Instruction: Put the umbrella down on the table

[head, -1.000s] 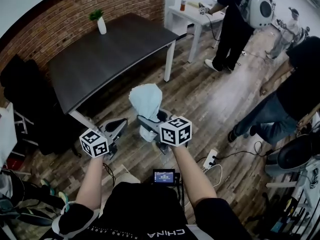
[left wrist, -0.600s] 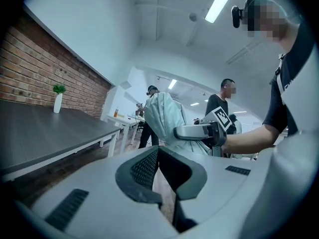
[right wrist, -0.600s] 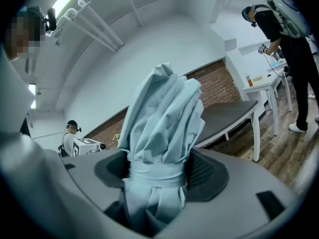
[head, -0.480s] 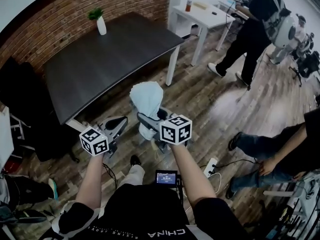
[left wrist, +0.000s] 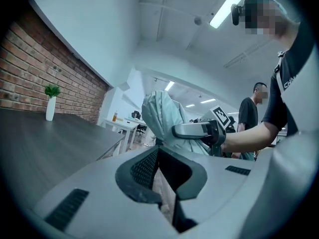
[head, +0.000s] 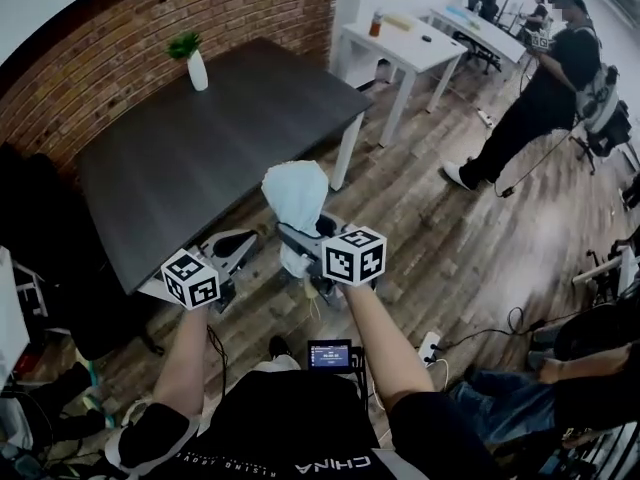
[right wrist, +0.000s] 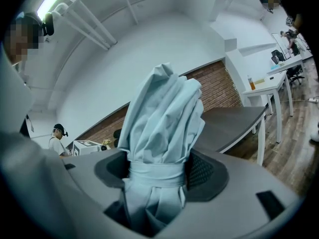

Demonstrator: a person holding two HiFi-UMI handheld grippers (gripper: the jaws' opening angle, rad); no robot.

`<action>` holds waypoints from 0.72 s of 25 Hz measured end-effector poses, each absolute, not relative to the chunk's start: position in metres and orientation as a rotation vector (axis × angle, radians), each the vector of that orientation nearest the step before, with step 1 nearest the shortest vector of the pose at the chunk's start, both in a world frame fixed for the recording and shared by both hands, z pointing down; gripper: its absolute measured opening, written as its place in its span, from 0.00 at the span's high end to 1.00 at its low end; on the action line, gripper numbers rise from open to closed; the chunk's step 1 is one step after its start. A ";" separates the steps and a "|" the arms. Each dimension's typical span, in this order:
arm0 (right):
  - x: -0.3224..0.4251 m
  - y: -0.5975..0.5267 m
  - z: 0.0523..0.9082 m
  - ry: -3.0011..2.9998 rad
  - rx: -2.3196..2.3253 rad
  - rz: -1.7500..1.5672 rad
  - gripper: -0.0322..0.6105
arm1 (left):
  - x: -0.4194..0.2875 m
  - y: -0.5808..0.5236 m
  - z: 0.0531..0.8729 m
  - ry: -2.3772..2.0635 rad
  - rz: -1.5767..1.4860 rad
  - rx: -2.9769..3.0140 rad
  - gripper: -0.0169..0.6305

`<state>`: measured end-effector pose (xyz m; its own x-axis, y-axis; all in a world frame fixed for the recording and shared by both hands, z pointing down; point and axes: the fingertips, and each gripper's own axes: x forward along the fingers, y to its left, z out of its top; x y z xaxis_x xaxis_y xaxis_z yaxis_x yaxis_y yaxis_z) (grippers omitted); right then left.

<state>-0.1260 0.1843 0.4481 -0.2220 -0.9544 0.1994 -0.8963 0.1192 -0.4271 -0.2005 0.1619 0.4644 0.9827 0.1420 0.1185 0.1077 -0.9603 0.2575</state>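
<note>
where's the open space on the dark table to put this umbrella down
Nearly all of the dark table is bare, from its near edge up to the brick wall. Only the far corner is taken, by a potted plant. The white desk behind carries a bottle.

A small white ceramic vase with a green plant (head: 197, 68) stands near the red brick wall (head: 150, 28). A white rectangular desk (head: 400, 43) carries an orange bottle (head: 377, 23). A person in black clothes (head: 545, 98) stands on the wooden plank floor (head: 440, 238). A white power strip (head: 428, 346) lies there.
</note>
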 end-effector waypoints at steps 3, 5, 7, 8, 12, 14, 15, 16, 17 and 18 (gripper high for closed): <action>-0.126 0.159 0.445 2.256 -1.883 -0.699 0.48 | -0.200 0.134 0.463 0.185 0.206 2.885 0.97; -0.125 0.146 0.446 2.256 -1.886 -0.697 0.48 | -0.198 0.120 0.465 0.185 0.202 2.885 0.97; -0.123 0.137 0.448 2.251 -1.890 -0.700 0.48 | -0.196 0.110 0.466 0.188 0.201 2.885 0.97; -0.122 0.134 0.449 2.249 -1.892 -0.702 0.48 | -0.195 0.106 0.466 0.189 0.201 2.885 0.97; -0.115 0.119 0.450 2.236 -1.895 -0.709 0.48 | -0.187 0.089 0.469 0.185 0.206 2.873 0.97; -0.108 0.112 0.452 2.230 -1.897 -0.717 0.48 | -0.179 0.082 0.472 0.183 0.214 2.867 0.97; -0.104 0.110 0.454 2.228 -1.896 -0.721 0.48 | -0.175 0.080 0.474 0.185 0.218 2.863 0.97; -0.099 0.107 0.456 2.226 -1.894 -0.724 0.48 | -0.170 0.079 0.476 0.187 0.222 2.861 0.97; -0.094 0.104 0.457 2.224 -1.891 -0.726 0.48 | -0.165 0.077 0.477 0.189 0.226 2.860 0.97; -0.089 0.101 0.459 2.224 -1.887 -0.727 0.48 | -0.160 0.074 0.478 0.189 0.228 2.860 0.97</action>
